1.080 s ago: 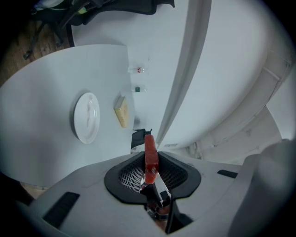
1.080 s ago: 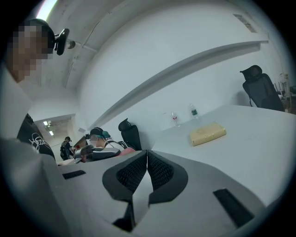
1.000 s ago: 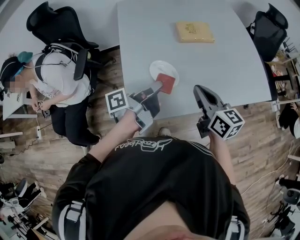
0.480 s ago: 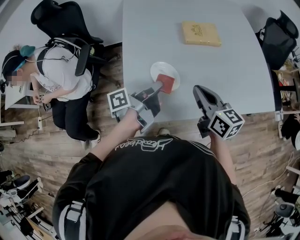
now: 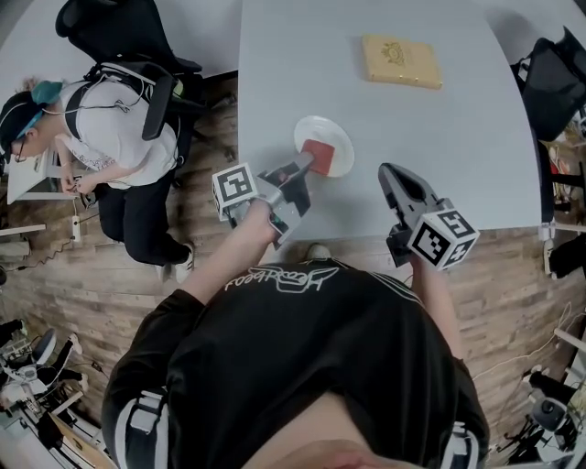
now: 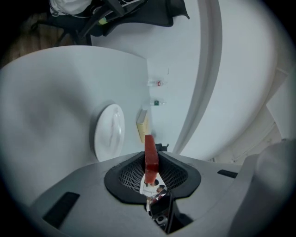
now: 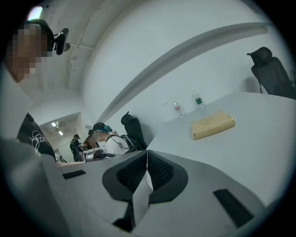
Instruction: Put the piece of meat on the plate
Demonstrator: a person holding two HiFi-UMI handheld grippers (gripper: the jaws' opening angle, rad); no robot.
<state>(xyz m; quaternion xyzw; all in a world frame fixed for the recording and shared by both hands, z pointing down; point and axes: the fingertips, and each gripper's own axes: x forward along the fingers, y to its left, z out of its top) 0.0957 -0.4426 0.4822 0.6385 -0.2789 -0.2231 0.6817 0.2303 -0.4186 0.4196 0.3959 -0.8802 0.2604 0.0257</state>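
A red piece of meat [image 5: 319, 153] is pinched in my left gripper [image 5: 307, 166], which is shut on it. It hangs over the near part of the white plate [image 5: 340, 136] on the grey table [image 5: 421, 137]; I cannot tell whether it touches the plate. In the left gripper view the meat [image 6: 151, 155] stands edge-on out of the left gripper [image 6: 149, 175], with the plate [image 6: 109, 132] just beyond it to the left. My right gripper [image 5: 386, 173] hovers at the table's near edge, right of the plate. It is shut and empty in its own view [image 7: 147, 163].
A flat yellow box [image 5: 400, 61] lies at the far side of the table, also visible as the yellow box [image 7: 212, 124] with two small bottles [image 7: 198, 98] behind it. A seated person [image 5: 105, 137] and a black chair [image 5: 110, 23] are left of the table; another chair [image 5: 558, 69] stands right.
My left gripper has carried the meat down and further in over the plate. The right gripper has shifted only slightly.
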